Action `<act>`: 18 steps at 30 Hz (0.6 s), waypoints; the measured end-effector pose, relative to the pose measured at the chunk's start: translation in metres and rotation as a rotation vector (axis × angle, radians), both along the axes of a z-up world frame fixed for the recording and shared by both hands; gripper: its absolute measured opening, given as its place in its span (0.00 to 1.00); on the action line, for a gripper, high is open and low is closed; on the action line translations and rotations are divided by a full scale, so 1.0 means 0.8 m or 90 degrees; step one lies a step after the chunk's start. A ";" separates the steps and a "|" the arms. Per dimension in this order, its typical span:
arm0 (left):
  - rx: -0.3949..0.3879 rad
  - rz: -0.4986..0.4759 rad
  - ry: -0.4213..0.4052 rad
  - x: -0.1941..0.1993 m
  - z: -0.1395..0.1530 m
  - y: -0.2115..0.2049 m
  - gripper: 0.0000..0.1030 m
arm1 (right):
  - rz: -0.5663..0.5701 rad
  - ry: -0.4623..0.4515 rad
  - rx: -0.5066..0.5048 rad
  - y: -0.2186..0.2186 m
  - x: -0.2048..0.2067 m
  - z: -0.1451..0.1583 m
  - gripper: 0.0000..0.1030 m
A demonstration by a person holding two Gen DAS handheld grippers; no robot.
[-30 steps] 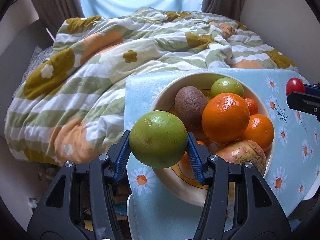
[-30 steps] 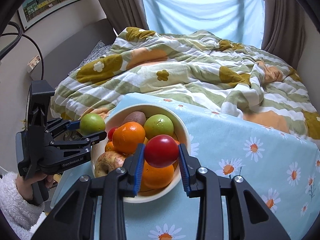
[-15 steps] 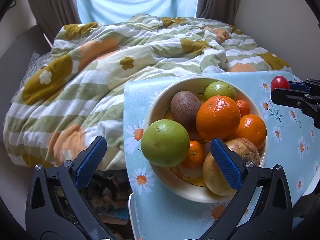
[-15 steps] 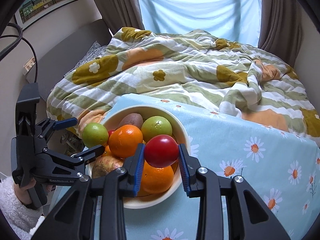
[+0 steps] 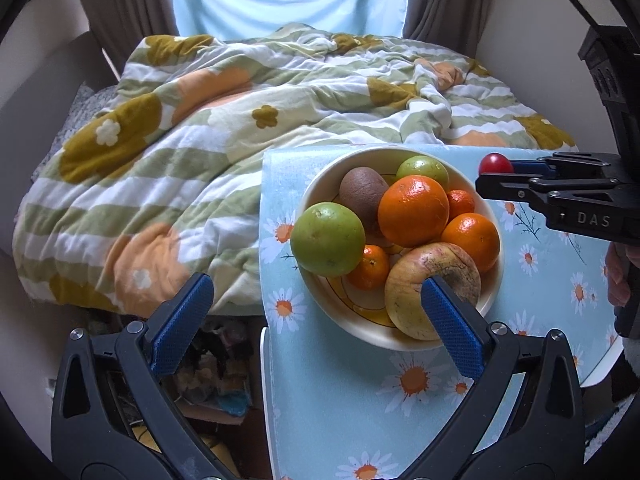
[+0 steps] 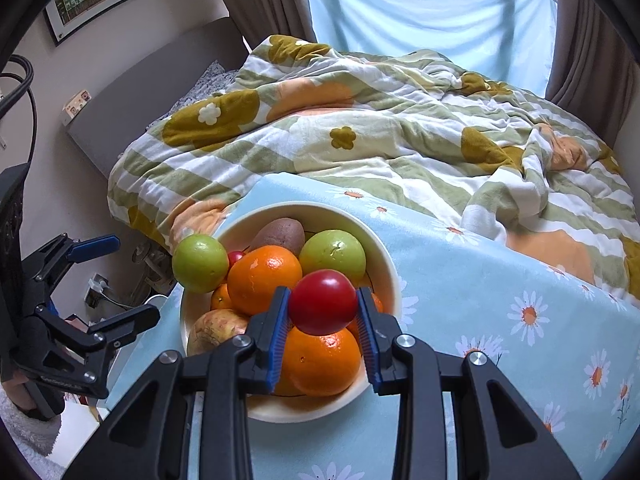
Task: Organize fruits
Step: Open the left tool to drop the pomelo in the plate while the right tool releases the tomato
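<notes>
The large round green citrus fruit (image 5: 327, 239) we carried a second ago now sits on the near-left rim of the cream ceramic fruit bowl (image 5: 320, 178), released. Our left gripper (image 5: 316, 312) has just spread wide, empty. Our right gripper (image 6: 323, 312) pinches a small glossy red fruit (image 6: 323, 301) above that bowl; we judge it goes in next.
</notes>
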State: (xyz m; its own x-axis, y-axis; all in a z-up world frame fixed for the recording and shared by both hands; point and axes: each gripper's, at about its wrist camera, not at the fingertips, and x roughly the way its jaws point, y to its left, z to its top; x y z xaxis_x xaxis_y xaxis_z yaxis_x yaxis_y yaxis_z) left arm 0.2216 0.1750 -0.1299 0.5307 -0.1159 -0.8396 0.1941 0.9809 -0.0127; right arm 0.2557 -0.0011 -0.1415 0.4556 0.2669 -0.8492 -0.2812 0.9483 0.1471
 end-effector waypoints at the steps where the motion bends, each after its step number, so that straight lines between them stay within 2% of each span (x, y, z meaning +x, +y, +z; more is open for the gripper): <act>1: -0.004 0.000 0.003 -0.003 -0.001 0.000 1.00 | 0.005 0.002 0.001 0.001 0.003 -0.003 0.30; 7: 0.008 -0.008 0.009 -0.015 -0.008 -0.004 1.00 | 0.017 0.006 0.001 0.003 0.012 -0.017 0.30; 12: -0.006 -0.028 0.010 -0.021 -0.010 -0.003 1.00 | 0.012 -0.007 0.006 0.004 0.014 -0.022 0.30; 16: 0.011 -0.042 0.005 -0.027 -0.009 -0.005 1.00 | 0.009 -0.008 -0.009 0.008 0.012 -0.026 0.32; 17: 0.013 -0.041 0.005 -0.028 -0.009 -0.005 1.00 | 0.008 -0.014 -0.008 0.008 0.010 -0.025 0.46; 18: 0.014 -0.038 0.004 -0.029 -0.008 -0.004 1.00 | 0.007 -0.022 -0.003 0.006 0.008 -0.024 0.70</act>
State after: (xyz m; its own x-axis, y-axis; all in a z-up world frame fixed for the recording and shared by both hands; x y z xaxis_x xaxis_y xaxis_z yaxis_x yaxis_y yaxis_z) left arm 0.1986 0.1716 -0.1365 0.5174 -0.1292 -0.8459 0.2529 0.9675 0.0069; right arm 0.2619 0.0040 -0.1606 0.4814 0.2677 -0.8346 -0.2958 0.9460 0.1328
